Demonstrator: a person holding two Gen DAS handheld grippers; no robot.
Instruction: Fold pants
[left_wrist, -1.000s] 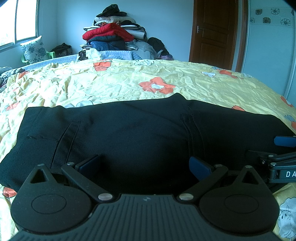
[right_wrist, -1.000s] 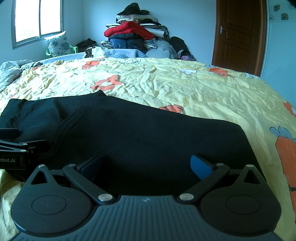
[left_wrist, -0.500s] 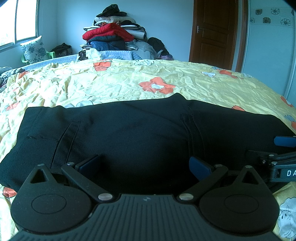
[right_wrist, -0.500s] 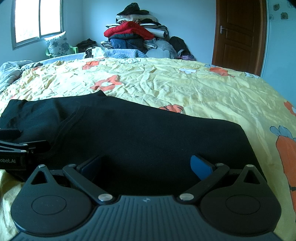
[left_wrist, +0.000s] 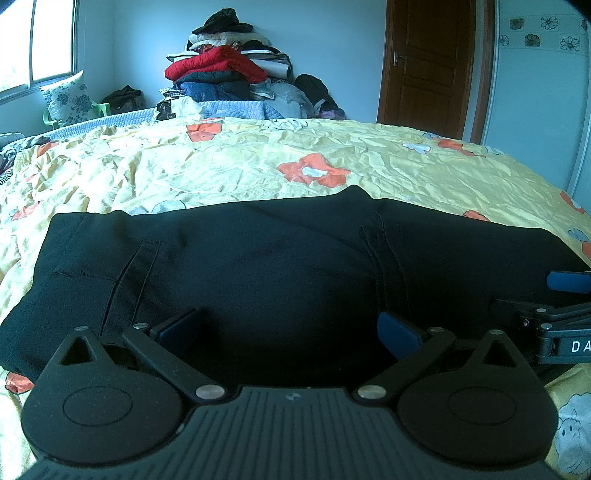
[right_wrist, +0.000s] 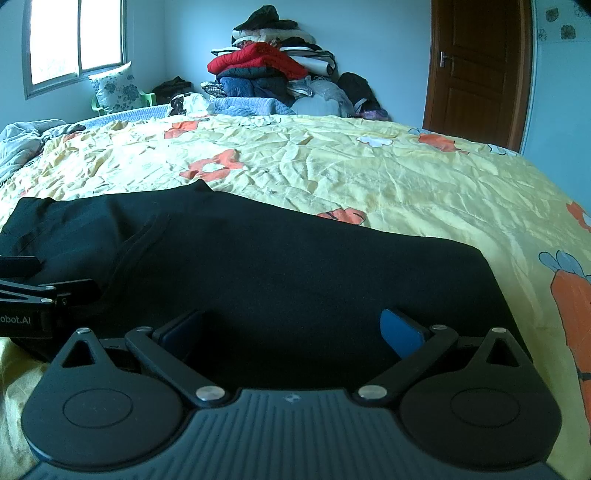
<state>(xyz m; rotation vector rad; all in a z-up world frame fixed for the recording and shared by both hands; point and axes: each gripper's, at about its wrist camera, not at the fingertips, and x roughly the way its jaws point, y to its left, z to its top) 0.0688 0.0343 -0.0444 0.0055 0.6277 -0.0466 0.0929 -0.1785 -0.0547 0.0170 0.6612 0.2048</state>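
Note:
Black pants (left_wrist: 277, 266) lie flat on the yellow flowered bed sheet (left_wrist: 258, 162), folded lengthwise, waistband and pocket to the left. They also show in the right wrist view (right_wrist: 295, 269), where the leg end lies at the right. My left gripper (left_wrist: 290, 328) is open, low over the near edge of the pants at the waist half. My right gripper (right_wrist: 291, 328) is open over the near edge at the leg half. Each gripper shows at the side of the other's view. Neither holds cloth.
A tall pile of clothes (left_wrist: 225, 77) stands beyond the far edge of the bed. A wooden door (left_wrist: 428, 62) is at the back right. A window and a flowered pillow (left_wrist: 66, 99) are at the back left. Rumpled bedding (right_wrist: 22, 140) lies at the far left.

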